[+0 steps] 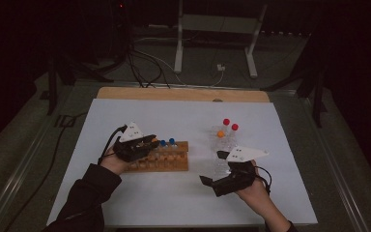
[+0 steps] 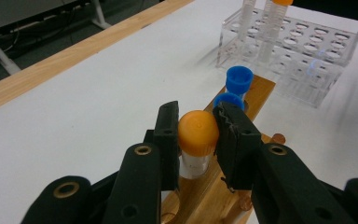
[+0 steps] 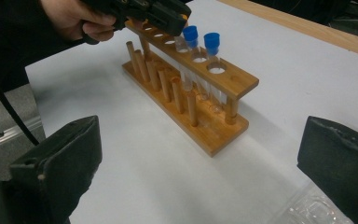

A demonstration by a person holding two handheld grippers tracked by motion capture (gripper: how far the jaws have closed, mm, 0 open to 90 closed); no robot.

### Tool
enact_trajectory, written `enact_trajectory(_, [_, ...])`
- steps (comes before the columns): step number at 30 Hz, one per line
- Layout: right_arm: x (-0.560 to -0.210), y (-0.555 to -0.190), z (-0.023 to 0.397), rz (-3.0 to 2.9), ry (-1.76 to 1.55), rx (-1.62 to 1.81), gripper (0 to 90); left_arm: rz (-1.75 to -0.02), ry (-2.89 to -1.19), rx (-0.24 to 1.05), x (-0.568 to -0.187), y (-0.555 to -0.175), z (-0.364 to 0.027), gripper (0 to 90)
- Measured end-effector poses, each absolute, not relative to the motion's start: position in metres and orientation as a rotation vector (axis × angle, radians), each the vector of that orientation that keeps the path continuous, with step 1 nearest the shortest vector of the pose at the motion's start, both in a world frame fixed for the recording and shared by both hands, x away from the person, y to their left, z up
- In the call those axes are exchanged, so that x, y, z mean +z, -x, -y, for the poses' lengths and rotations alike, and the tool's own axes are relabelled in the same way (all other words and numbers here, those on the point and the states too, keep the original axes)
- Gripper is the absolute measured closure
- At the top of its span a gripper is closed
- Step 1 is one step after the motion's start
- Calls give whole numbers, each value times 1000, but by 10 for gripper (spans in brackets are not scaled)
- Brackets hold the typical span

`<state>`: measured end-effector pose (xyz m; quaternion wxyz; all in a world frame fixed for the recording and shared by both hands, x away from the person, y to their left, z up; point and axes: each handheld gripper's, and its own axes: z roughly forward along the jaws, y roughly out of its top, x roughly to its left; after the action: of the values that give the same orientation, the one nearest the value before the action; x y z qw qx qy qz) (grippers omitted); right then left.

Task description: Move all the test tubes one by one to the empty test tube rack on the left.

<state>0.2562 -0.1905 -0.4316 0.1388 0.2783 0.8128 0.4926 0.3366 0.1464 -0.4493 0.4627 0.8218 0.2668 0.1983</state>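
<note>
- The white table (image 1: 183, 193) fills the middle of the high view, with a bare wooden strip along its far edge.
- The wooden rack (image 3: 200, 100) runs from upper left to lower right in the right gripper view; in the high view it lies left of centre.
- A clear plastic rack (image 2: 303, 51) stands at the upper right of the left gripper view, well apart from the wooden one, with capped tubes standing in it.
- The left gripper (image 2: 196, 135) sits at the lower centre of its own view, jaws clamped on the orange-capped tube (image 2: 196, 140) at the cap, one pad on each side.
- That tube stands upright, long axis straight down, its lower end over or already inside a hole of the wooden rack; how deep I cannot tell.
- The coming move, I judge, turns on this vertical line: the tube must keep straight above its hole while sinking.
- Two blue-capped tubes (image 2: 237, 86) stand in the next holes just beyond the jaws; the nearer one is just beside the right jaw tip and could be nudged.
- The right gripper (image 3: 200, 158) spreads its jaws wide, gripping nothing, low in its own view, well apart from the wooden rack; the left one is far nearer.
</note>
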Motion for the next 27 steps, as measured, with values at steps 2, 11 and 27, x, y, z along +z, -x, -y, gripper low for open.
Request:
enact_trajectory(2, [-430,-256,192,-2347,-807,1433,0,-653,-2029,482,-449,-337,-147,716])
enact_trajectory(11, [-425,-260,203,-2307,-816,1446,0,-645,-2022,415,-442,-323,-153,385])
enact_trajectory(27, [-443,-313,241,-2221,-962,1284,42,-535,-2034,294,-434,-281,-159,18])
